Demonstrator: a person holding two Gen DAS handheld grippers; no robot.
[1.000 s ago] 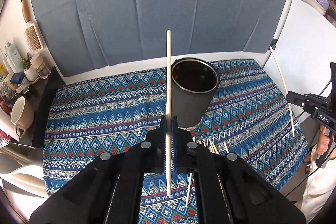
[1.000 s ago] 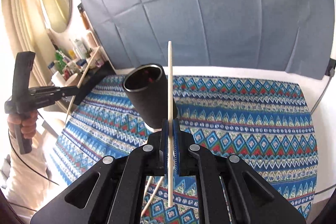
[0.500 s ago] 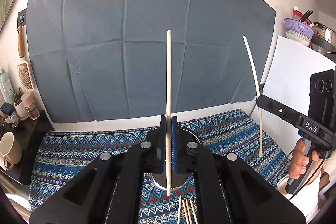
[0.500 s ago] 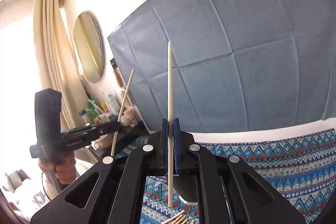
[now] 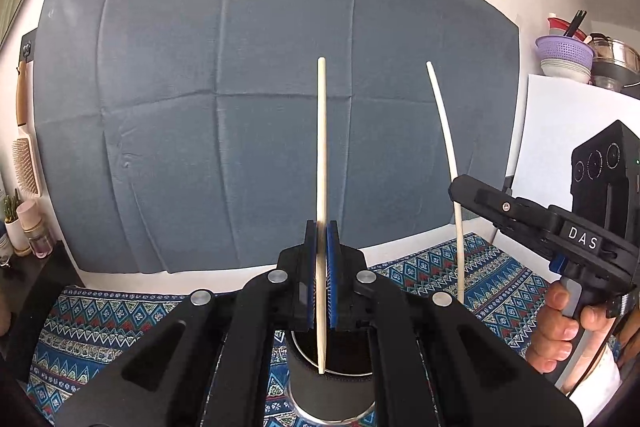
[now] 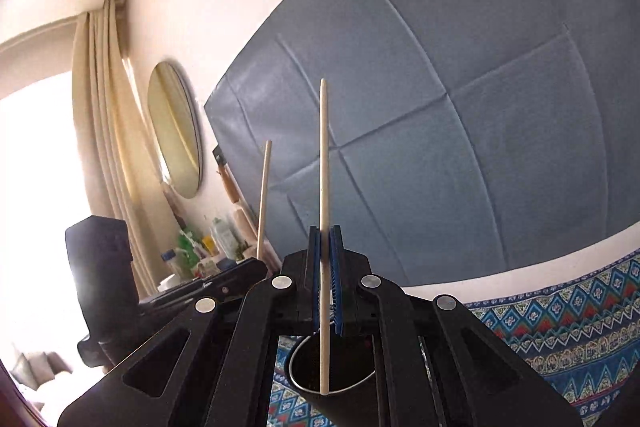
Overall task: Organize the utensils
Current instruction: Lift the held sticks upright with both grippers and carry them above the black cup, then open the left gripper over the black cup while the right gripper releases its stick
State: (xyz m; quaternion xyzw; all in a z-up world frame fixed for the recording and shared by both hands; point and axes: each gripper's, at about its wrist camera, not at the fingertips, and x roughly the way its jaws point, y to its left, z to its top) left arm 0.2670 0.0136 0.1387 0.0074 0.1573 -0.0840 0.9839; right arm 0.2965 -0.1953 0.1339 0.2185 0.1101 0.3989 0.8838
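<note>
My left gripper (image 5: 321,255) is shut on a pale wooden chopstick (image 5: 321,147) held upright, its lower tip over the mouth of the black cylindrical holder (image 5: 332,383). My right gripper (image 6: 325,259) is shut on a second chopstick (image 6: 323,167), also upright, its lower end over the same holder (image 6: 336,379). The right gripper and its chopstick (image 5: 448,155) show at the right of the left wrist view. The left gripper's chopstick (image 6: 263,195) shows at the left of the right wrist view.
A blue patterned cloth (image 5: 488,279) covers the table under the holder. A grey-blue sheet (image 5: 240,107) hangs on the wall behind. Bottles and jars (image 6: 208,247) stand on a shelf at the left. Bowls and a pot (image 5: 568,59) are stacked at the right.
Both grippers have tilted upward and moved in over the holder, which now lies right below the chopstick tips. The loose chopsticks on the cloth have left the view.
</note>
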